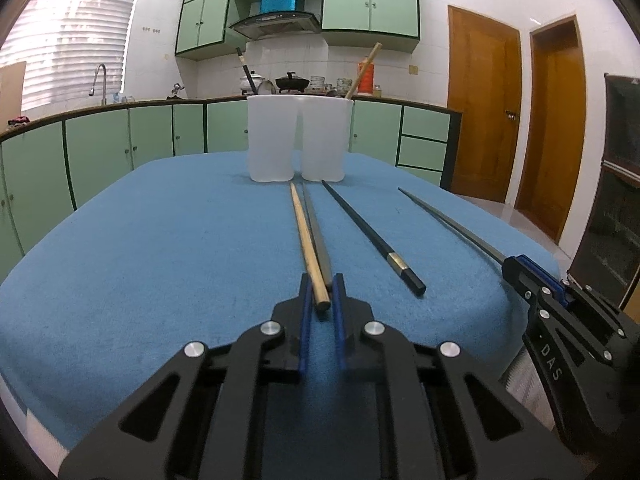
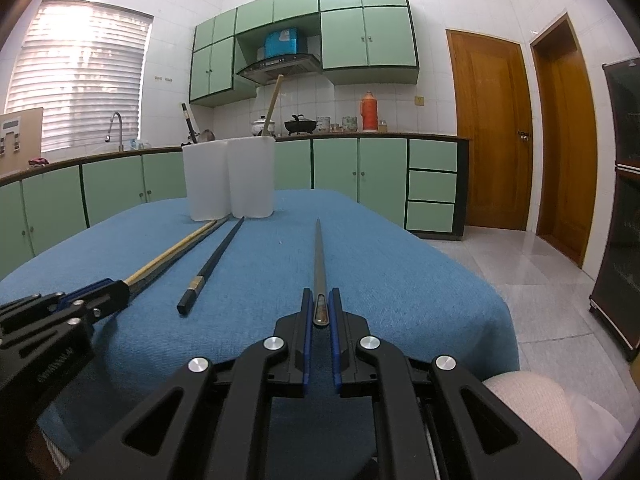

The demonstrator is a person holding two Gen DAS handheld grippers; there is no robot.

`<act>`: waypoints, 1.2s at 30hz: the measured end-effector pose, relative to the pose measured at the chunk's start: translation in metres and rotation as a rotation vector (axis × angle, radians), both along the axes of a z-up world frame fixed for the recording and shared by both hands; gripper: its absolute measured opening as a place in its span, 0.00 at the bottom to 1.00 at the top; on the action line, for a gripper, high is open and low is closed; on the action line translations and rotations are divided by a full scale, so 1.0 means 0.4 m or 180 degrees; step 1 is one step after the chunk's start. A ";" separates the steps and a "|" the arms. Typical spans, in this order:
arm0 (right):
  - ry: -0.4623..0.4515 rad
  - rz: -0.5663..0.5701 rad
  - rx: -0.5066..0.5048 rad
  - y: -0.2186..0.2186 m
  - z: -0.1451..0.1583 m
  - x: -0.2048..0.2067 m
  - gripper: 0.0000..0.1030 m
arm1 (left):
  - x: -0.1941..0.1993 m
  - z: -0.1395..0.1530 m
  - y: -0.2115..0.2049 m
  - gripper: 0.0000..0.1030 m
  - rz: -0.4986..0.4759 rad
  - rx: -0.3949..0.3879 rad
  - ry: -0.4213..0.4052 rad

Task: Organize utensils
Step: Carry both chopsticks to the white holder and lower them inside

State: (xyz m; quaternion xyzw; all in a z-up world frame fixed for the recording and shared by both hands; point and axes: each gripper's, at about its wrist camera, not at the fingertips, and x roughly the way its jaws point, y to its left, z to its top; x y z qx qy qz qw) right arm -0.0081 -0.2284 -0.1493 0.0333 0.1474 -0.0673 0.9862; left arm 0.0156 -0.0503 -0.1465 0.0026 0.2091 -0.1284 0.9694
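A white two-compartment holder (image 1: pixel 296 138) stands at the far end of the blue cloth; it holds a black chopstick (image 1: pixel 247 70) on the left and a wooden one (image 1: pixel 363 70) on the right. On the cloth lie a wooden chopstick (image 1: pixel 306 240), a grey one (image 1: pixel 318 236) beside it, a black one (image 1: pixel 372 236) and a metal one (image 1: pixel 452 224). My left gripper (image 1: pixel 321 284) stands narrowly open around the near ends of the wooden and grey chopsticks. My right gripper (image 2: pixel 321 298) is shut on the near end of the metal chopstick (image 2: pixel 319 256).
The table is covered by a blue cloth (image 1: pixel 180 240). Green kitchen cabinets (image 1: pixel 100 148) and a counter with pots run behind it. Wooden doors (image 2: pixel 492 132) and a tiled floor (image 2: pixel 540 300) lie to the right. A dark cabinet (image 2: pixel 624 200) stands at the far right.
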 end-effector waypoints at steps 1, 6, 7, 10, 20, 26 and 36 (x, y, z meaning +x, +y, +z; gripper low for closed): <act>-0.0014 0.0000 -0.0003 -0.002 0.004 -0.001 0.07 | -0.004 0.005 0.004 0.09 0.0006 -0.0011 -0.0016; -0.0083 -0.0017 -0.0046 -0.005 0.015 -0.007 0.07 | -0.021 0.028 0.013 0.07 -0.0022 -0.0036 -0.0096; -0.0084 -0.0025 -0.0044 -0.006 0.015 -0.008 0.07 | -0.022 0.028 0.011 0.07 -0.0035 -0.0020 -0.0107; -0.0060 -0.0028 -0.0025 -0.009 0.012 -0.006 0.07 | -0.016 0.013 0.007 0.07 -0.0057 0.0003 -0.0035; -0.0075 -0.0027 -0.0045 -0.007 0.018 -0.010 0.07 | -0.017 0.027 0.036 0.06 0.0060 -0.0106 -0.0064; -0.0173 0.0008 -0.0067 -0.018 0.056 -0.014 0.07 | -0.026 0.078 0.055 0.06 0.0107 -0.0152 -0.0258; -0.0383 0.0207 0.0040 -0.056 0.171 0.003 0.07 | -0.020 0.211 0.079 0.06 0.0140 -0.0239 -0.0710</act>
